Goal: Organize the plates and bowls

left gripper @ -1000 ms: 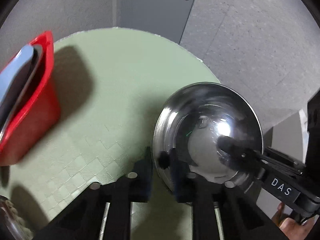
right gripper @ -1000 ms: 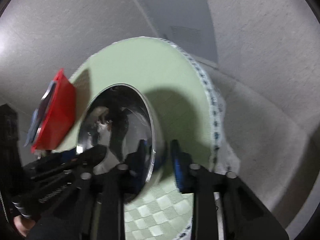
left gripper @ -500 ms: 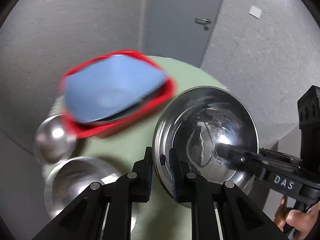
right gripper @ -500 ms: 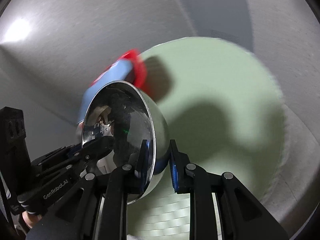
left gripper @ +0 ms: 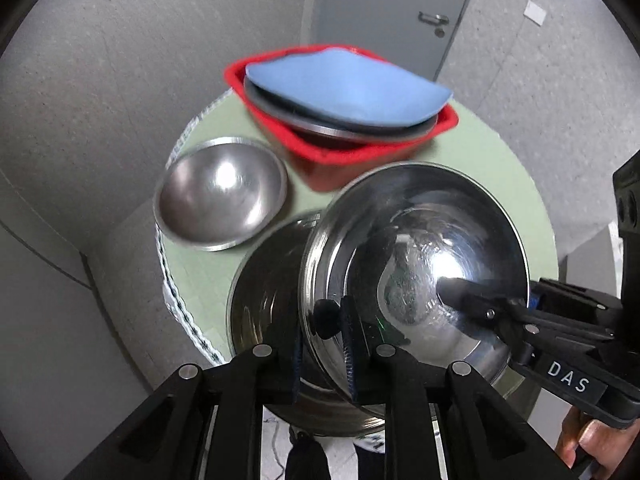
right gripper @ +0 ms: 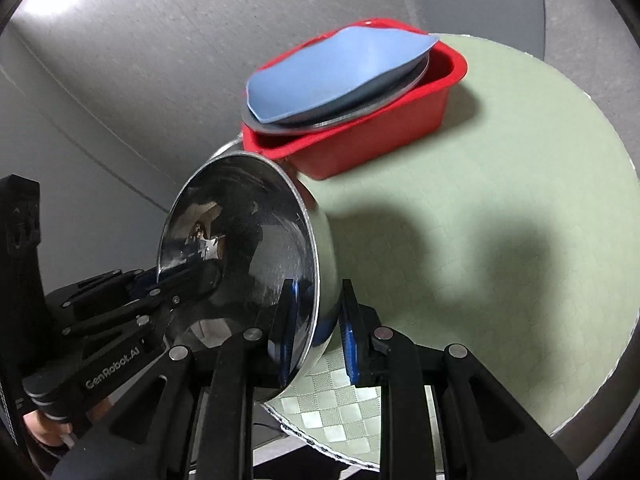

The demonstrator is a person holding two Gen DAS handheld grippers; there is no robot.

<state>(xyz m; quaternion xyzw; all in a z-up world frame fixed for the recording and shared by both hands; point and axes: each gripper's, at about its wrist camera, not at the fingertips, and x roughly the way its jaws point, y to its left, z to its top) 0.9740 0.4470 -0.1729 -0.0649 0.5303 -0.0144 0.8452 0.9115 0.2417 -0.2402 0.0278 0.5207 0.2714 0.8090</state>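
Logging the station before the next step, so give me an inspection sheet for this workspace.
Surface: round table, pale green checked cloth.
Job's things: large steel bowl held tilted above a second steel bowl; smaller steel bowl beside it; blue plate on a metal plate in the red tub.
Clutter: nothing seen.
Grippers: left gripper and right gripper, jaws shut on the large bowl's rim.
Cables: nothing clearly seen.
Surroundings: grey walls, grey door.
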